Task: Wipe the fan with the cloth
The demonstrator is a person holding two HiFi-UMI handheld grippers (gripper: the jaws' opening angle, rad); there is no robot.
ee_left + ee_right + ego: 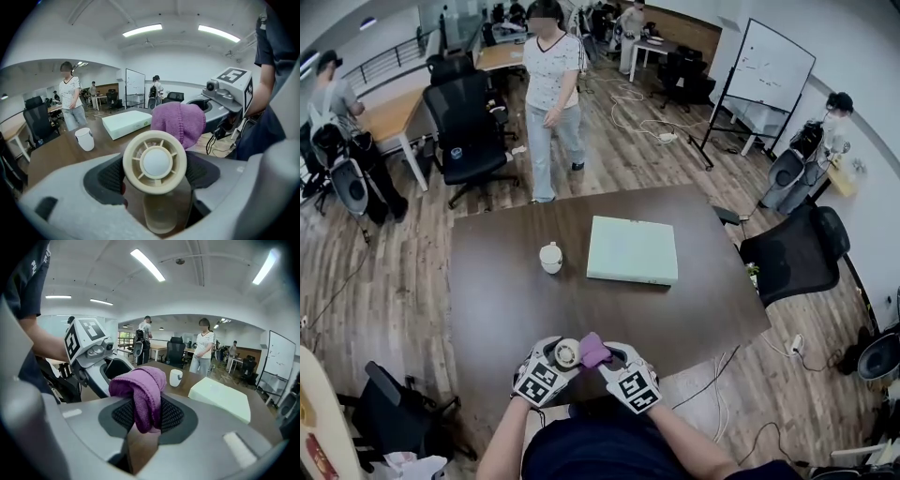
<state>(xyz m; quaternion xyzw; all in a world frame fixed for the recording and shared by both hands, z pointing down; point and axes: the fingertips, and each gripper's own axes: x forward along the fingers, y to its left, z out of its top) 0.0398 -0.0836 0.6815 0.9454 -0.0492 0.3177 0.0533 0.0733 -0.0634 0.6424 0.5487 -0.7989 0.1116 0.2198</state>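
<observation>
Above the table's (487,281) near edge, left gripper (557,364) clamped the fan (155,162), right gripper (615,360) pinched the cloth (140,390) beside it. Wiping seemed barely begun.

in the right gripper view the cloth (140,390) seemingly hides the fan (155,162).

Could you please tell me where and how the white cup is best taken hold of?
Grip the white cup across its round wall, probably coming in level from the near side: it stands upright and alone, clear of the pale green box beside it.
</observation>
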